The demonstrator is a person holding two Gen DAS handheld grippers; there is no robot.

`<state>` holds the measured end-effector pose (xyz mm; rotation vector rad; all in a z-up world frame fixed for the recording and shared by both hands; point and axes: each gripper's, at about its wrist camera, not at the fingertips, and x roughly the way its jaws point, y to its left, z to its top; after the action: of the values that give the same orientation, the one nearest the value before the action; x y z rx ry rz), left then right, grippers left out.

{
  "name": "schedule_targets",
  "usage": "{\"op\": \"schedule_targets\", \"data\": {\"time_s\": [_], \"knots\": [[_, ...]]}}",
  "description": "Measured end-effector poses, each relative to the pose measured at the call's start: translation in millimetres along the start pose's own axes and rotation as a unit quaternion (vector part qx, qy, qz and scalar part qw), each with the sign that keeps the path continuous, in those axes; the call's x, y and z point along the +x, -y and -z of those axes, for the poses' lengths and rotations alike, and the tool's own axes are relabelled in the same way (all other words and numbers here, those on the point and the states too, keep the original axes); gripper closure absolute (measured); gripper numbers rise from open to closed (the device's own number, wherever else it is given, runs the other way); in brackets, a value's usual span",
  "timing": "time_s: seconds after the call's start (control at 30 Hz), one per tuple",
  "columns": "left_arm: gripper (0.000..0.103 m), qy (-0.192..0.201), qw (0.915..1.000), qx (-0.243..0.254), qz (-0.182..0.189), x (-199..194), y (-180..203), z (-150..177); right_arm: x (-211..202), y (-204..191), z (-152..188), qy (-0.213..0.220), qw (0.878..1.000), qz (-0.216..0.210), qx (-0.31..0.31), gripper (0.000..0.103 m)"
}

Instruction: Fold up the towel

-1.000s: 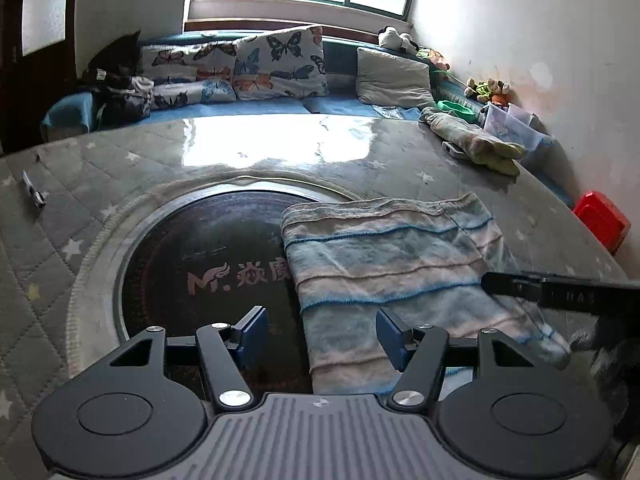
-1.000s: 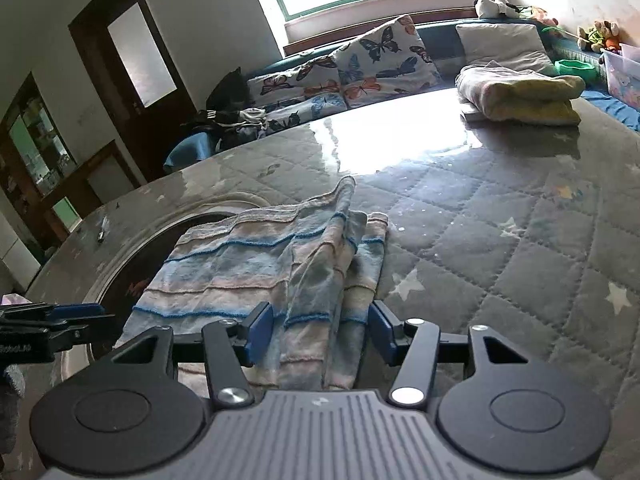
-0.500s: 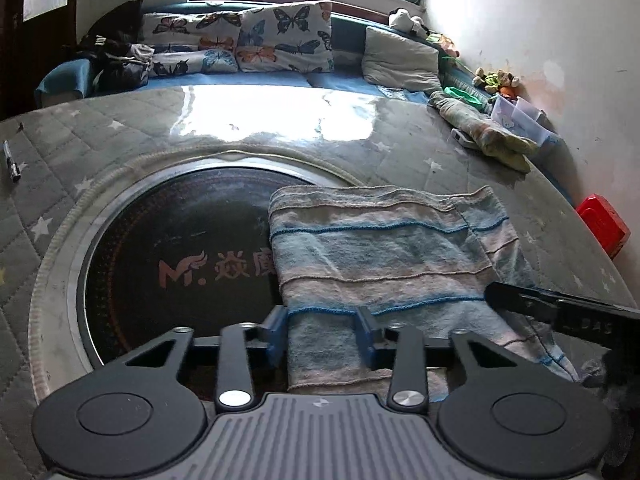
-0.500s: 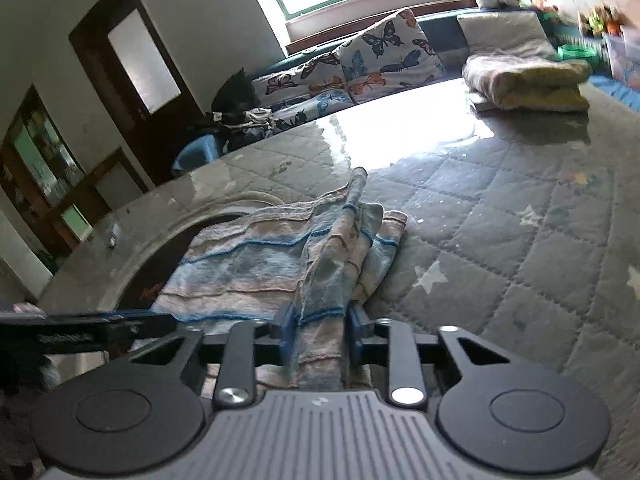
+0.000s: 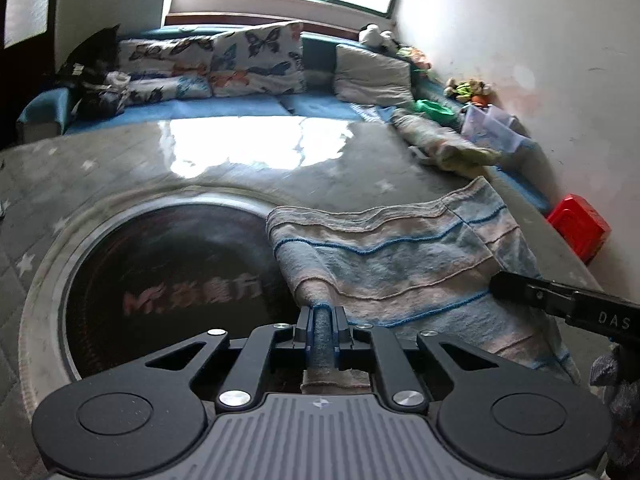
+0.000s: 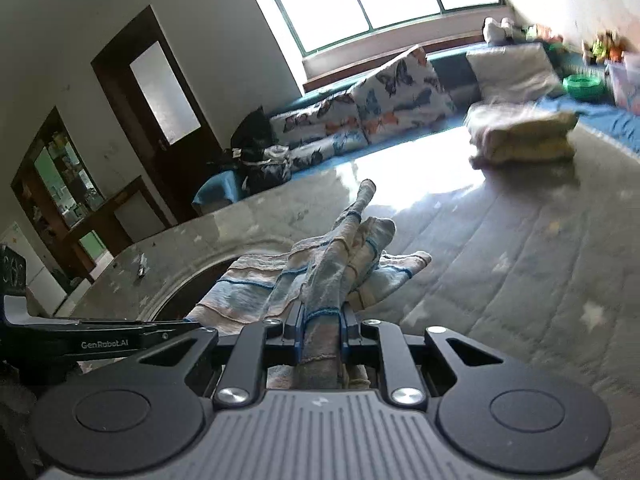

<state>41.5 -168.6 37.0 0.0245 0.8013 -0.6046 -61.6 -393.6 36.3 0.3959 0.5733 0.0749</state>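
**Ana:** Quilted grey table cover (image 5: 100, 168) with pale stars, glossy under the window, and a dark round glass inset (image 5: 168, 280) near the left. Where's the striped towel (image 5: 400, 256)?

**Ben:** It lies across the inset's right rim and onto the quilting, with its near edge lifted off the table. The left gripper (image 5: 322, 330) has its jaws closing on the near-left corner, the cloth bunched into a tight roll between the blue pads. The right gripper (image 6: 322, 332) is closing too, pinching a thicker gather of the near-right edge.

**Ana:** So the step is carrying that near edge over to the far one?

**Ben:** I'd judge so. Done well, both hands would rise together and stay level, keeping the edge taut between them so the middle doesn't sag. Then they should travel far enough for the corners to meet the far hem squarely.

**Ana:** The right side already looks rumpled.

**Ben:** Yes. In the right wrist view the cloth stands in soft ridges, one tip pointing up. It's thin, limp terry with blue and peach bands and raised cord lines, so it will drape and drag. A stack of folded towels (image 6: 524, 136) sits well apart at the far right.
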Motion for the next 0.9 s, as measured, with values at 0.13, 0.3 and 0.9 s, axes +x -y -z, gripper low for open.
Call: {"op": "schedule_targets", "data": {"time_s": [0.13,0.3,0.9], "knots": [[0.093,0.009,0.9997,0.02,0.009,0,26,-13,-17,10,-11,0.017,1.0,0.019,-0.009,0.088],[0.093,0.016,0.9987,0.044,0.018,10,57,-29,-36,24,-25,0.037,0.998,0.041,-0.019,0.088],[0.088,-0.04,0.9971,0.064,0.012,84,101,-27,-12,98,-15,-0.007,0.993,0.117,0.012,0.08]]}}
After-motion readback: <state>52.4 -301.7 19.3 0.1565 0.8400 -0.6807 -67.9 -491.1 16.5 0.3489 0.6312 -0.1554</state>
